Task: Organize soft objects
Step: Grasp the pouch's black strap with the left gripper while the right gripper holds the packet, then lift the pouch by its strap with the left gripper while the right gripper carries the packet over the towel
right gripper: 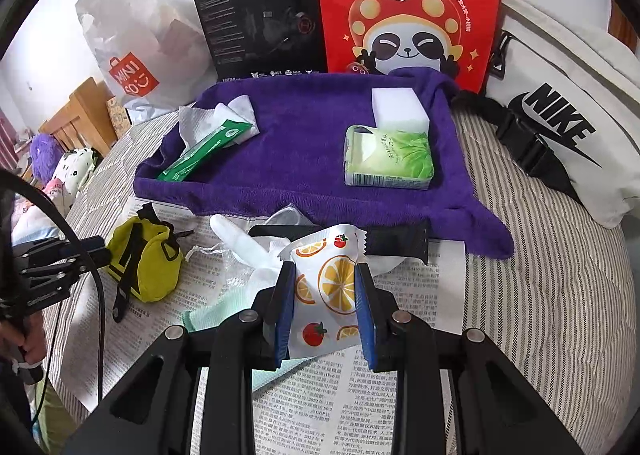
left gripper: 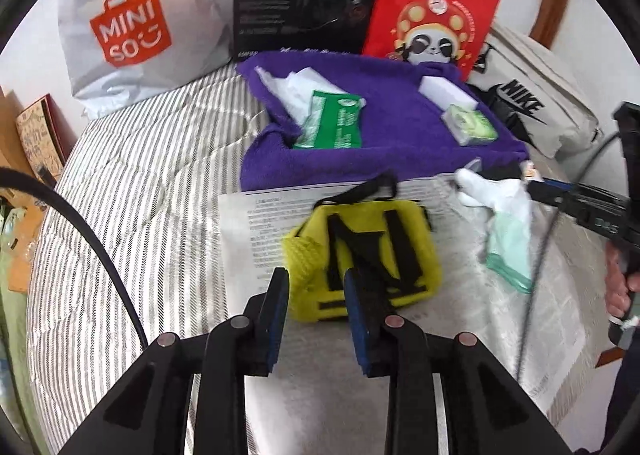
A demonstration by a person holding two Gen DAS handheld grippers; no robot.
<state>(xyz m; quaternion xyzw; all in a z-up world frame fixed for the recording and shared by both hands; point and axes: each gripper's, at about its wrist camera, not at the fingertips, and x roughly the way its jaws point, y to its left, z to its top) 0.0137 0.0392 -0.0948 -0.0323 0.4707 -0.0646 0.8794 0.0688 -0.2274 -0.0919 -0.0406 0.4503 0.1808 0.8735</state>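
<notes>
Pinching a white fruit-printed soft packet (right gripper: 326, 287) between right gripper (right gripper: 325, 275) fingers above the printed newspaper sheet (right gripper: 400, 375); left gripper (left gripper: 316, 275) hovering parted, empty, over the yellow fabric pouch (left gripper: 360, 255).

Even daylight, soft shadows. Left view motion-blurred; right view sharper. Strong fisheye bending, black vignette at corners.

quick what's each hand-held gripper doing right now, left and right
Left hand-held gripper: open, fingers straddling a corner of the yellow pouch, not clamped.
Right hand-held gripper: shut on the fruit-print packet.
</notes>
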